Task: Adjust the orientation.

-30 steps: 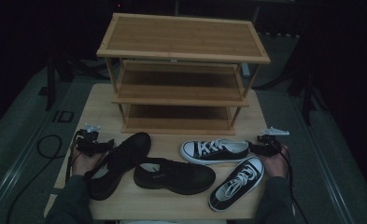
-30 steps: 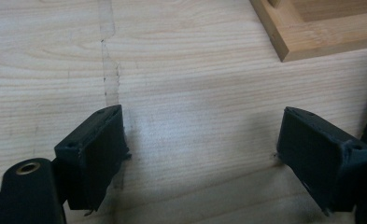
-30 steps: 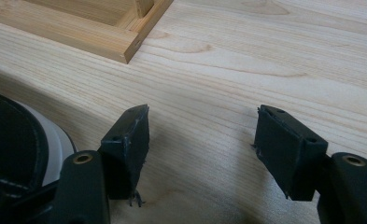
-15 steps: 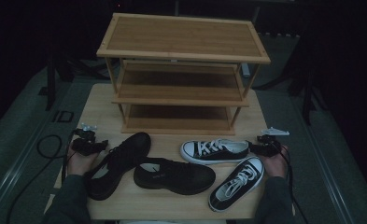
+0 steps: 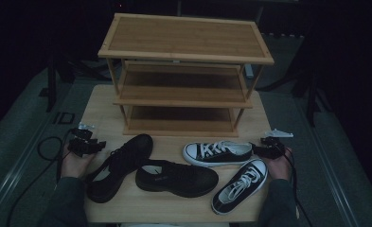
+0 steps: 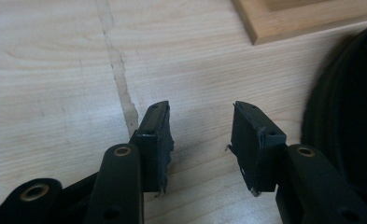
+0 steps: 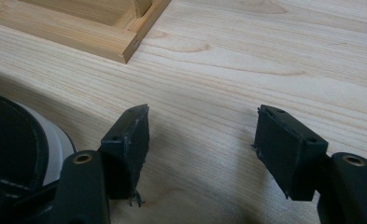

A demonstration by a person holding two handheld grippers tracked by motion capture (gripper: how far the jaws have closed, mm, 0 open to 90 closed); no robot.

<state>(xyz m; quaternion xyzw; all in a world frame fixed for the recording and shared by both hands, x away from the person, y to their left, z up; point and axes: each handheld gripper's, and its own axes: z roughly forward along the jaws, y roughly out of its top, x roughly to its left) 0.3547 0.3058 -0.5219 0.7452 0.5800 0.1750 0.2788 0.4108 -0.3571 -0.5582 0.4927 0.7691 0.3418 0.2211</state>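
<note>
Two black shoes lie on the table: one [image 5: 119, 165] slants at the left, the other [image 5: 176, 177] lies across the front middle. Two black-and-white sneakers [image 5: 219, 152] [image 5: 240, 185] lie to the right. My left gripper [image 5: 97, 145] hovers just left of the slanted black shoe [image 6: 354, 130]. Its jaws [image 6: 200, 135] are open over bare wood and have just been closing, with nothing between them. My right gripper [image 5: 256, 150] sits at the heel of the rear sneaker [image 7: 17, 140]. It is open wide [image 7: 202, 140] and holds nothing.
A three-tier wooden shoe rack [image 5: 186, 71] stands at the back of the table, all its shelves bare. Its base corner [image 6: 302, 18] [image 7: 78, 28] lies just ahead of each gripper. Cables trail off both table sides. The table edge [image 5: 174, 215] runs close behind the shoes.
My left hand and gripper have risen a little and drifted slightly left beside the black shoe. The right gripper and all the shoes have stayed put.
</note>
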